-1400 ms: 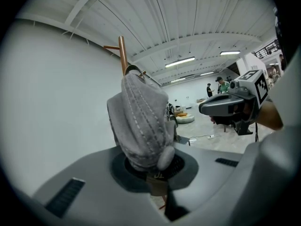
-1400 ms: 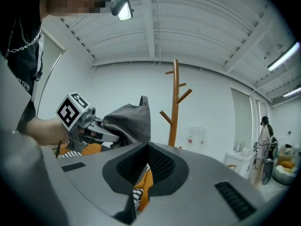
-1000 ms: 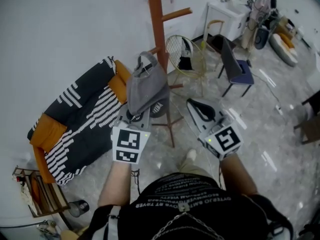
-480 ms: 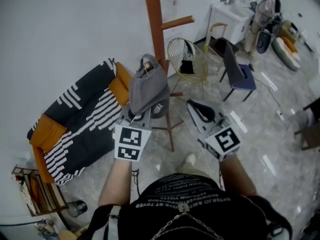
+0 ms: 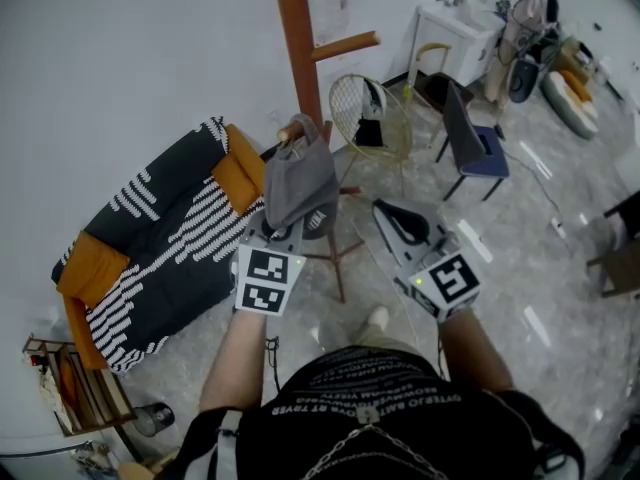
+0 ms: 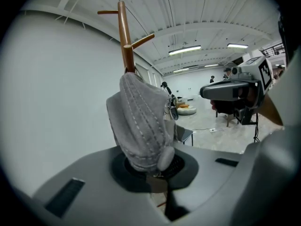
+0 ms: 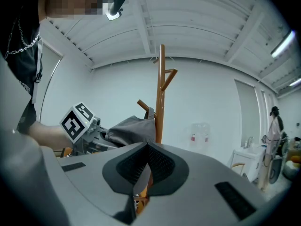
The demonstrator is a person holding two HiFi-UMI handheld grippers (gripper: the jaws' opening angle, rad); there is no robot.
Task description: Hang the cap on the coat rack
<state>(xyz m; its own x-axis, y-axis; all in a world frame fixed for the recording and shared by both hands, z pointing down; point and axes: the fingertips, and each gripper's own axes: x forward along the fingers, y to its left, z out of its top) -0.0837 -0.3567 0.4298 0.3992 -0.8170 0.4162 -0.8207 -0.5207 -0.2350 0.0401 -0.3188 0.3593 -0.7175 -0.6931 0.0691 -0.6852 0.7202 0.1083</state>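
Observation:
The grey cap [image 5: 297, 183] is pinched at its lower edge by my left gripper [image 5: 280, 230], which is shut on it. The cap's upper edge lies against the tip of a low peg [image 5: 290, 130] on the brown coat rack [image 5: 295, 48]; whether it is hooked over the peg I cannot tell. In the left gripper view the cap [image 6: 141, 126] stands up from the shut jaws [image 6: 157, 166] in front of the rack pole [image 6: 125, 41]. My right gripper [image 5: 395, 218] hovers to the right of the cap, shut and empty. Its own view shows the rack [image 7: 161, 93] and the cap [image 7: 131, 128] beyond its jaws [image 7: 143, 173].
A sofa with a striped blanket and orange cushions [image 5: 150, 238] stands left of the rack. A round wire chair [image 5: 365, 118], a dark chair [image 5: 470, 138] and a white cabinet [image 5: 455, 28] are behind it on the right. The rack's legs [image 5: 335, 258] spread over the floor below the cap.
My left gripper has carried the cap up and toward the rack pole, bringing its upper edge to the low peg. The right gripper has hardly moved.

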